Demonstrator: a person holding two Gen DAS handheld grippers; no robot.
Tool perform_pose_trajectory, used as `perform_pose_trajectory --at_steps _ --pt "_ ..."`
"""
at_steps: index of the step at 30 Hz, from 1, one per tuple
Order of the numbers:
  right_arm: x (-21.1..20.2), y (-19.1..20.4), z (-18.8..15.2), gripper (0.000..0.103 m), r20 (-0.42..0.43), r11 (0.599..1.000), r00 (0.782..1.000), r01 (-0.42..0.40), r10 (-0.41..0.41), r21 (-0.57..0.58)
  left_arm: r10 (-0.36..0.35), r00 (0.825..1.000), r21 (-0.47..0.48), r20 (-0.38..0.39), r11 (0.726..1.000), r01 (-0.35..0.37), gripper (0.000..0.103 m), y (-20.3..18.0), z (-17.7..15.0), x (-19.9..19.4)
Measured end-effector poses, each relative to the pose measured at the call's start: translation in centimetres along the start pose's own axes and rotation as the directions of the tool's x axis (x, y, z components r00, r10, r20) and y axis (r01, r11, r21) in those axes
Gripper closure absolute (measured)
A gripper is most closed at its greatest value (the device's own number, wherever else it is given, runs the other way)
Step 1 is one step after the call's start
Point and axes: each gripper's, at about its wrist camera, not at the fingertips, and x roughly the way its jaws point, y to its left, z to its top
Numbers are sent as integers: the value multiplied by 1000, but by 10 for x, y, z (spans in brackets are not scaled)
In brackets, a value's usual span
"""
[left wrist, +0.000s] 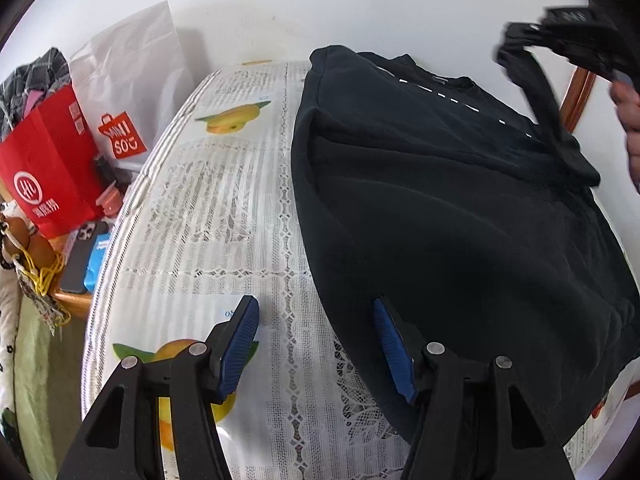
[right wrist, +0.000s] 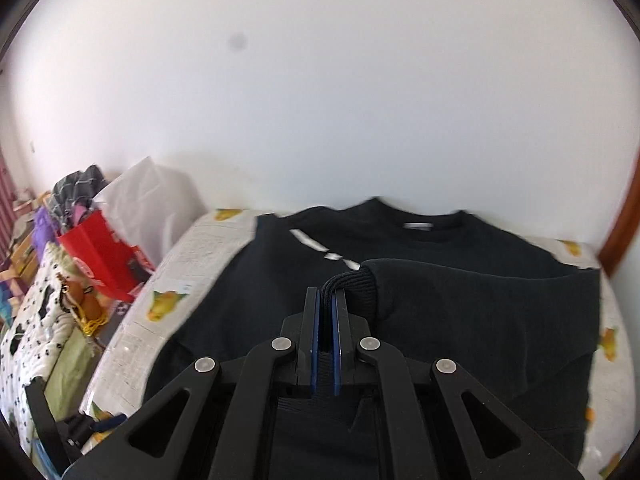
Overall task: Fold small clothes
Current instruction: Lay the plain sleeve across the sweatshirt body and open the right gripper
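Observation:
A black sweatshirt (left wrist: 460, 216) with a white dashed line across the chest lies on the lace-covered table (left wrist: 224, 216); it also shows in the right wrist view (right wrist: 460, 320). My left gripper (left wrist: 316, 344) is open and empty, low over the table at the sweatshirt's near left hem, its right finger over the cloth. My right gripper (right wrist: 328, 300) is shut on the ribbed cuff of the right sleeve (right wrist: 356, 284) and holds it lifted over the body. In the left wrist view the right gripper (left wrist: 516, 46) is at the upper right with the sleeve (left wrist: 548, 92) hanging from it.
A red paper bag (left wrist: 48, 168) and a white Miniso bag (left wrist: 124, 92) stand left of the table, with a phone (left wrist: 80, 256) and clutter on a wooden stand. A white wall is behind. A spotted bedcover (right wrist: 32, 332) lies at the left.

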Motion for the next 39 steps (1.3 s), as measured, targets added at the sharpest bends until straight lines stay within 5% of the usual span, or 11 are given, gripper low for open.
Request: perform_pose_trajectory --at_steps 5,11,14,20,31,35,39 --pt "58 43 5 98 -43 992 991 -124 124 3 -19 1000 -5 22 1000 19 40 2 -2 0" --pt "131 67 -4 97 -120 992 984 -130 129 -1 21 998 40 56 999 -23 35 -5 -7 2" --pt "146 63 -12 88 -165 986 972 -166 165 8 17 998 33 54 999 -19 33 -3 -6 2" --pt "119 35 -26 60 -114 991 986 -126 121 -34 18 998 32 55 999 -20 31 -2 -5 3" --pt "150 29 -64 75 -208 989 976 29 -59 -145 27 999 3 18 1000 -27 30 -3 -10 -4" --pt "117 23 -60 73 -198 995 980 -32 13 -93 18 1000 -8 7 1000 -18 30 -5 -16 -10" --pt "60 -4 -74 65 -124 998 991 39 -45 -53 15 1000 -8 13 1000 -15 31 -13 -23 -16"
